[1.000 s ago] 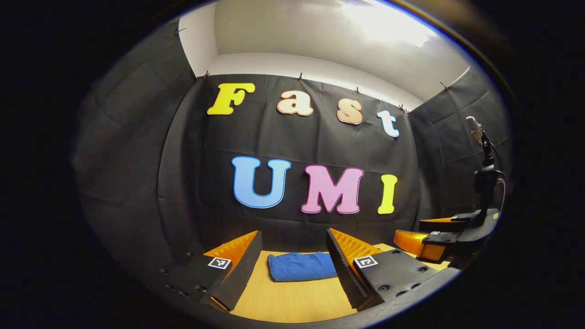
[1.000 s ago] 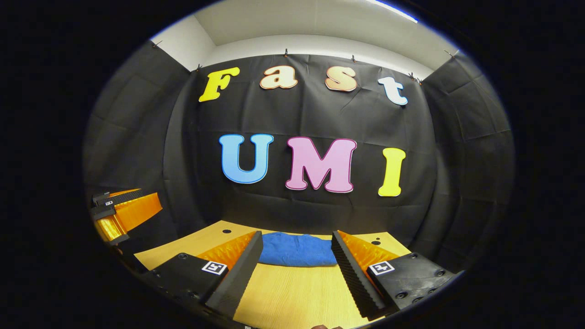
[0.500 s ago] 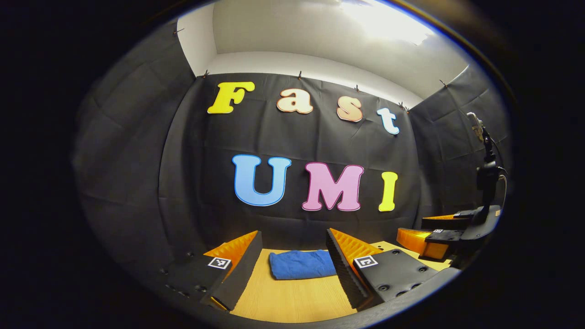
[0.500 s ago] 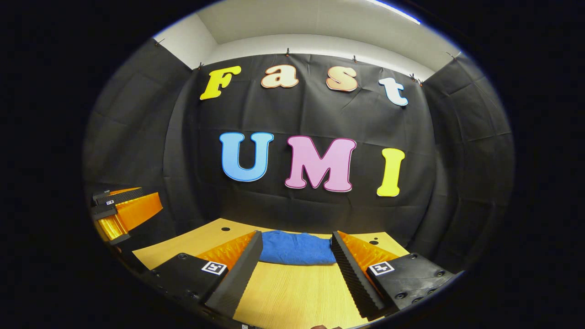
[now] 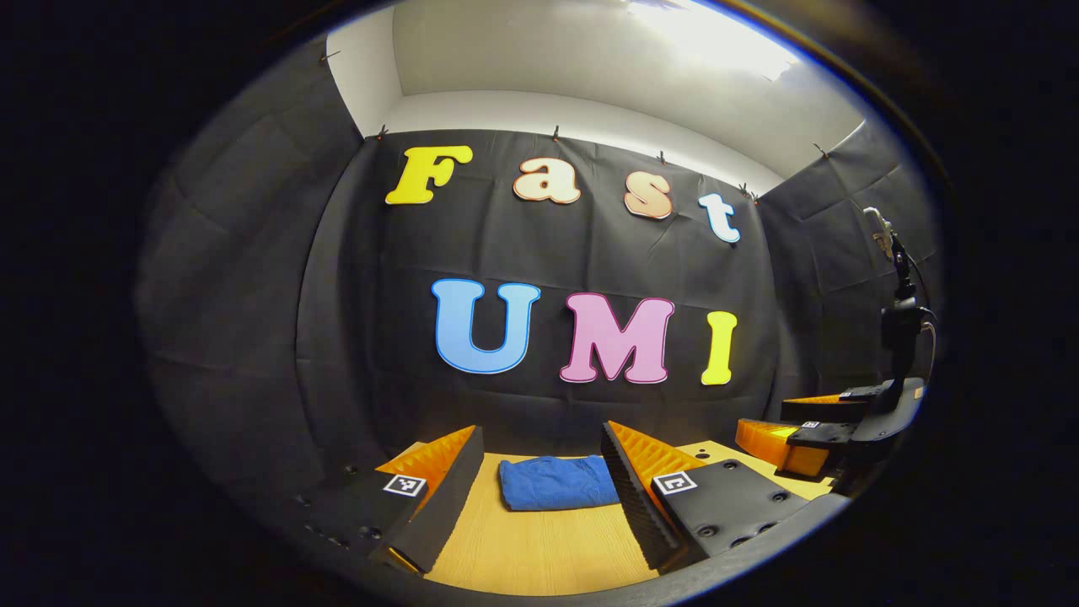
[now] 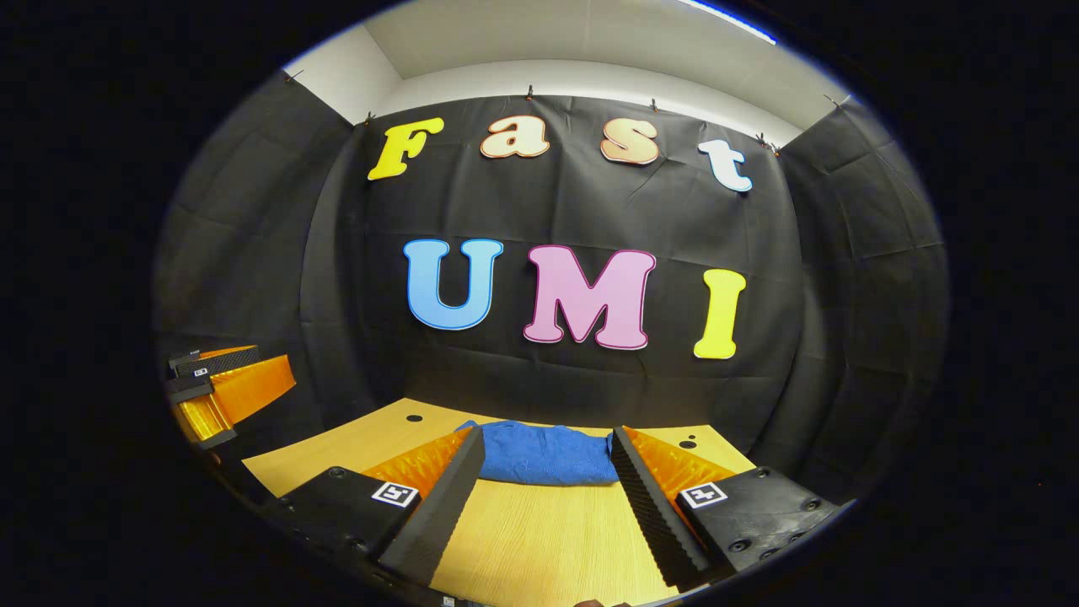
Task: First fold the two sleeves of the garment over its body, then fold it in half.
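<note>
In the left gripper view, the left gripper (image 5: 539,480) hangs with jaws apart above the wooden table (image 5: 539,548); the folded blue garment (image 5: 558,483) lies beyond, untouched. In the right gripper view, the right gripper (image 6: 546,493), likewise spread, frames the garment (image 6: 546,453) near the table's (image 6: 539,539) far edge.

Folded blue cloth garment (image 5: 556,483) (image 6: 546,453) lies on light wooden worktop (image 5: 539,548) (image 6: 539,539) nr its far edge, just before black cloth wall (image 6: 590,211). Both grippers' fingers (image 5: 438,497) (image 6: 430,506) over near edge, garment betw. & beyond them, apart.
</note>
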Demonstrator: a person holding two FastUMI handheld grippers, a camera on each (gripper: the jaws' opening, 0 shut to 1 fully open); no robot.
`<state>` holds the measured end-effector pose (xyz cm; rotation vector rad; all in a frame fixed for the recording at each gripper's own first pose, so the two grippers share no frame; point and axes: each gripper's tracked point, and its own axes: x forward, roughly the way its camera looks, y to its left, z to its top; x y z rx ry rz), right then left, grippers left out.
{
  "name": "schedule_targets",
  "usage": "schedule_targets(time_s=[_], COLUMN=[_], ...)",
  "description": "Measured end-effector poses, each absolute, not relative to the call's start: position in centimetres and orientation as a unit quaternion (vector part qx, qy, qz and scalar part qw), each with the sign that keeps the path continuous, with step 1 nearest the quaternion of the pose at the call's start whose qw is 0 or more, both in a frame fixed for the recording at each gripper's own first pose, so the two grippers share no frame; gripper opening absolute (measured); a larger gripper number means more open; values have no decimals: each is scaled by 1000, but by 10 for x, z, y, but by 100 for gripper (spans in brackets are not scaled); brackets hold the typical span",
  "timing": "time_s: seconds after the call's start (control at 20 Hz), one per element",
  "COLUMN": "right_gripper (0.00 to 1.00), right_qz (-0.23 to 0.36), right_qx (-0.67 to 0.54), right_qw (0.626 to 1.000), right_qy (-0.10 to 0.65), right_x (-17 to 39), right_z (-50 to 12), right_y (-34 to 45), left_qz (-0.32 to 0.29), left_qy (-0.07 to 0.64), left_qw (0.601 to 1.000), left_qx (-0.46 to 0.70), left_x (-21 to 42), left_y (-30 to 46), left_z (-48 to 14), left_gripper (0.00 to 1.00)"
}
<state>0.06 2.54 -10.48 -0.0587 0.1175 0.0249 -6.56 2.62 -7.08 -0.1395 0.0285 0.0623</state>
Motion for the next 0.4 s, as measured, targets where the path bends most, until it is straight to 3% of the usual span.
schedule_targets(time_s=[0.4], right_gripper=[96], right_qz=[12], right_qx=[-27], right_qw=[998], right_qy=[63], right_x=[-4], right_z=[-107], right_y=[26], left_qz=[30], left_qy=[16], left_qw=[997], left_qx=[-66], left_x=[-68], left_y=[24], left_z=[-69], left_gripper=[80])
